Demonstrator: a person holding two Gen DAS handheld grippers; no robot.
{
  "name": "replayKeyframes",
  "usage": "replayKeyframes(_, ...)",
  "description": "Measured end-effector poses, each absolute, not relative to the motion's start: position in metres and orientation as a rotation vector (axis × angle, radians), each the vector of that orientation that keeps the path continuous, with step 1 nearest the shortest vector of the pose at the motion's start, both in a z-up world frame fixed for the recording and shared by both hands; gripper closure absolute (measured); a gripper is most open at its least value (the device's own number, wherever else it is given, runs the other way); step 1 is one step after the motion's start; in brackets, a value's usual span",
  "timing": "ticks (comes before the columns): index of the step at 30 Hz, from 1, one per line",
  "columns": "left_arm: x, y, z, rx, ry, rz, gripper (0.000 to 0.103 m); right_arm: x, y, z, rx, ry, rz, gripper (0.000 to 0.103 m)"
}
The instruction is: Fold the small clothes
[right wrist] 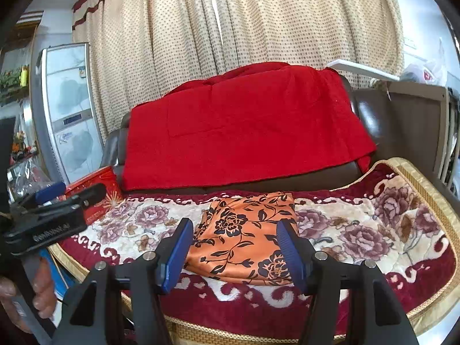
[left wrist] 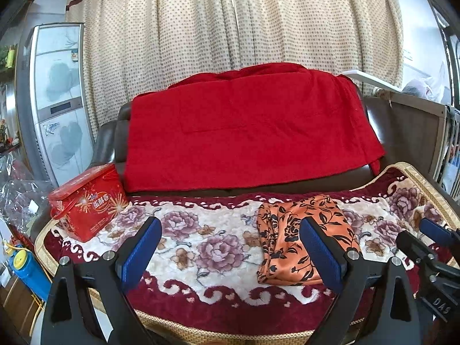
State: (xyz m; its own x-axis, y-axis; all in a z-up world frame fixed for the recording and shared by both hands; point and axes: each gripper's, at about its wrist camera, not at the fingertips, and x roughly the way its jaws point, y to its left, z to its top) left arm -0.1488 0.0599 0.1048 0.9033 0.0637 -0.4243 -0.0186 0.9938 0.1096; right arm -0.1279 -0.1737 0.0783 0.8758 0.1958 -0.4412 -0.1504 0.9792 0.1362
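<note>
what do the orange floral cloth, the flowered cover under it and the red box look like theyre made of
Orange floral cloth: thin, smooth fabric, perhaps satin or polyester; it has a slight sheen and soft creases.
Flowered cover: thick plush fleece, with fuzzy pile and sculpted flowers.
Red box: probably printed tin or glossy card; it has a shiny surface and crisp edges.

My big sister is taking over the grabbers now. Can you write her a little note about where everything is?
Left gripper: open, holding nothing, up off the blanket.
Right gripper: open, holding nothing, pointed at the orange cloth.
The cloth lies on the blanket, in front of the sofa's red throw. It already looks folded into a rough rectangle, though its left edge is bunched. A red box sits at the blanket's left end.
Left to do: probably just tidy that bunched edge. No other small clothes are in view.
</note>
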Motion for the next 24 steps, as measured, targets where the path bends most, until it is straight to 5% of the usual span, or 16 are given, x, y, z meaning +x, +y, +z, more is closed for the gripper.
replayKeyframes(24,-0.166,0.098,0.123,0.068,0.386,0.096,0.006,-0.133,-0.128,0.102,0.038,0.429,0.205,0.039)
